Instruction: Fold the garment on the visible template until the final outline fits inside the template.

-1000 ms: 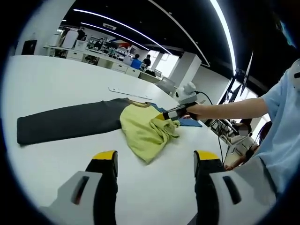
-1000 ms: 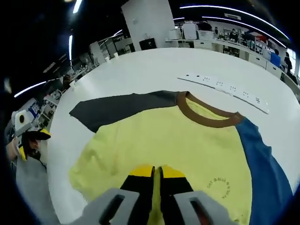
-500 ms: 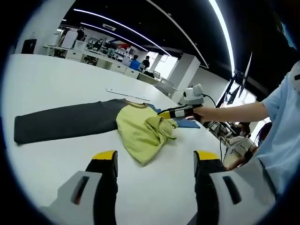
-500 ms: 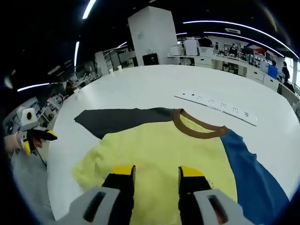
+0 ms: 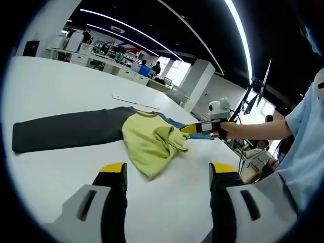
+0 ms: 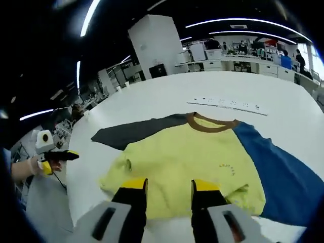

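Fabric here is thin, limp jersey, so we judge the yellow long-sleeved shirt with a brown collar, one dark grey sleeve and one blue sleeve [image 6: 195, 159] will be light, will sag wherever it is lifted, and will drag and wrinkle if pulled across the white table [image 6: 152, 98]. It lies flat on that table, collar toward the long white power strip [image 6: 226, 103]. The lower hem of the shirt is already bunched and partly turned up on itself, which we see best in the left gripper view, where the rumpled yellow body [image 5: 152, 144] sits between the two sleeves. We cannot make out any template outline under or around the shirt.

For a clean fold we would pinch an edge rather than the middle: a sleeve cuff or a hem corner, taking both layers where the cloth is doubled.

The right gripper [image 6: 167, 186] hovers just short of the shirt's hem, jaws parted and empty, pointing along the shirt toward the collar. In the left gripper view it reaches in beside the blue sleeve, held by a hand [image 5: 226, 129] on an outstretched arm. The left gripper [image 5: 167, 172] hangs well back from the shirt, on the grey-sleeve side, jaws wide apart and holding nothing.
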